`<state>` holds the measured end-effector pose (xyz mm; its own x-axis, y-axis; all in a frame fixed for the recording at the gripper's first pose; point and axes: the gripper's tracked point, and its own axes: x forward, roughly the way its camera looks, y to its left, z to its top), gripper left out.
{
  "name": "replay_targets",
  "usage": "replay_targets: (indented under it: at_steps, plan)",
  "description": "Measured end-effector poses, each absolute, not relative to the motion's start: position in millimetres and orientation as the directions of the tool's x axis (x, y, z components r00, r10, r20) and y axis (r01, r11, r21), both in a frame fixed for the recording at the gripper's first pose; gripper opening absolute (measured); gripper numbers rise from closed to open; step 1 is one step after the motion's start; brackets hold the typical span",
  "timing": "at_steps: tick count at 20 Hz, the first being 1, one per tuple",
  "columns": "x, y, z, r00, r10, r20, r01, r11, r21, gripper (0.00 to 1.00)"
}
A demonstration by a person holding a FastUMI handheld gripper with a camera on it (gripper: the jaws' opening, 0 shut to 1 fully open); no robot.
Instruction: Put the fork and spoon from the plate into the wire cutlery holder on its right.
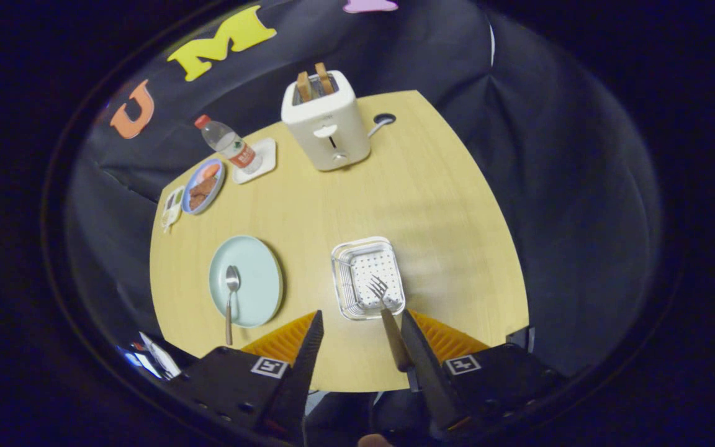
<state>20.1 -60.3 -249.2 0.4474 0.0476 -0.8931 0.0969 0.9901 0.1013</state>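
The pale green plate (262,270) lies on the wooden table, ahead and left of my fingers. On it rests the spoon (231,298), bowl away from me, its handle reaching past the plate's near rim. To the plate's right stands the wire cutlery holder (340,279) with a white perforated insert. The fork (385,305) points tines-first over the holder's near rim, and its handle runs along the inner side of my right finger (416,347). My gripper (360,313) is open above the table's near edge, with a wide gap between the fork and the left finger.
A white toaster (326,121) with two bread slices stands at the table's far side. A water bottle (230,144) on a white coaster (265,155), a blue plate of food (203,186) and a small packet (172,208) sit at the far left.
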Motion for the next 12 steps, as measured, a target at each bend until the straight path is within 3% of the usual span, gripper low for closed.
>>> replay_targets:
  at_steps: [1, 5, 12]
  plan:
    - [23, -55, -238, 0.508, 0.044, -0.86, 0.063, 0.994, 0.088, 0.82]
    - [21, -17, -194, 0.706, 0.063, -0.706, -0.05, 0.998, 0.039, 0.87]
    - [-5, 73, -189, 0.807, 0.124, -0.578, -0.119, 0.992, 0.046, 0.92]
